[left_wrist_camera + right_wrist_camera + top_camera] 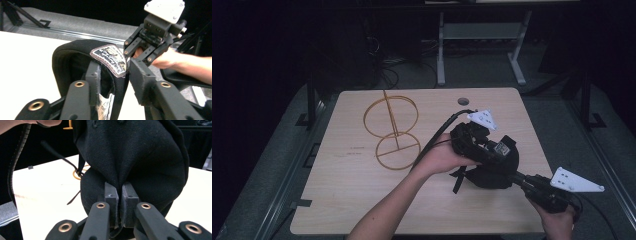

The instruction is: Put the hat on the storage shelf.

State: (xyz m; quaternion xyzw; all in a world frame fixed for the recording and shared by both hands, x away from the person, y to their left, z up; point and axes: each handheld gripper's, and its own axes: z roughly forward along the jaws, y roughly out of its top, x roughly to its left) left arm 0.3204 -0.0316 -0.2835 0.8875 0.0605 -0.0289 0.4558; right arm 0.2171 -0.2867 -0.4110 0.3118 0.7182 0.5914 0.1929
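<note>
A black cap (489, 172) is held up over the right half of the wooden table (352, 200). My right gripper (119, 203) comes in from the lower right and is shut on a pinched fold of the cap's crown (140, 152); in the high view the right gripper (516, 176) meets the cap's near side. My left gripper (115, 80) straddles the cap's rim (67, 57) by the sewn label (110, 58), one pad inside and one outside. There is a gap at the fabric, so it is open. In the high view the left gripper (489, 149) sits at the cap's far side.
A gold wire stand (392, 131) made of two rings on a post lies on the table left of the cap. A round cable hole (463, 101) sits near the far edge. A white desk frame (442, 50) stands on the floor beyond the table.
</note>
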